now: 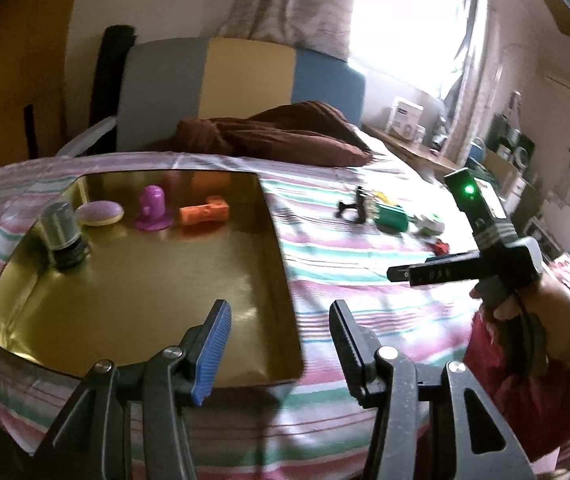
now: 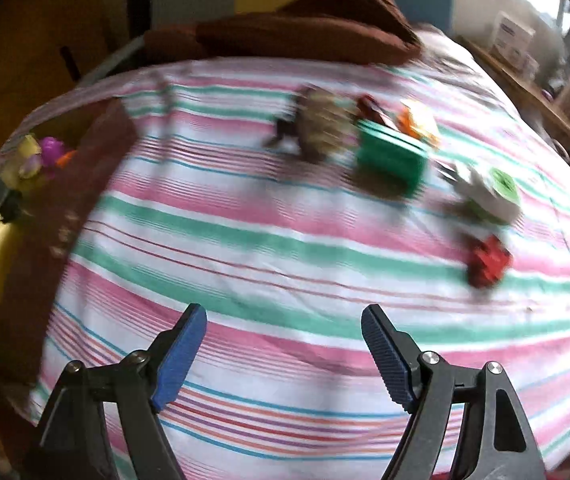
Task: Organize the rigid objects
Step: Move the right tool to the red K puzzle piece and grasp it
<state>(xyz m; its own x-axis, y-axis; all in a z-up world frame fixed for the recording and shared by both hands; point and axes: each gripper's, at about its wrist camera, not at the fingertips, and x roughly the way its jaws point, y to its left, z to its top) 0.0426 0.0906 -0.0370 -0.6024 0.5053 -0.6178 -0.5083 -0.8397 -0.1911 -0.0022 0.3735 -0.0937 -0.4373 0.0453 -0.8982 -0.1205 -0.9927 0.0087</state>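
Note:
A gold-lined box (image 1: 145, 280) sits on the striped bed at the left. It holds a silver jar (image 1: 61, 236), a lilac disc (image 1: 99, 213), a purple figure (image 1: 153, 208) and an orange block (image 1: 204, 215). My left gripper (image 1: 281, 320) is open and empty above the box's near right corner. My right gripper (image 2: 285, 328) is open and empty above the bedsheet. Ahead of it lie a green box (image 2: 391, 158), a white and green roll (image 2: 493, 194), a red piece (image 2: 487, 262), a black part (image 2: 285, 130) and a pale spiky object (image 2: 327, 128). The right wrist view is blurred.
A brown pillow (image 1: 285, 132) lies at the head of the bed, before a grey, yellow and blue headboard (image 1: 245, 76). The right gripper's body (image 1: 481, 240) and the person's hand show at the right. A cluttered desk (image 1: 425, 148) stands by the window.

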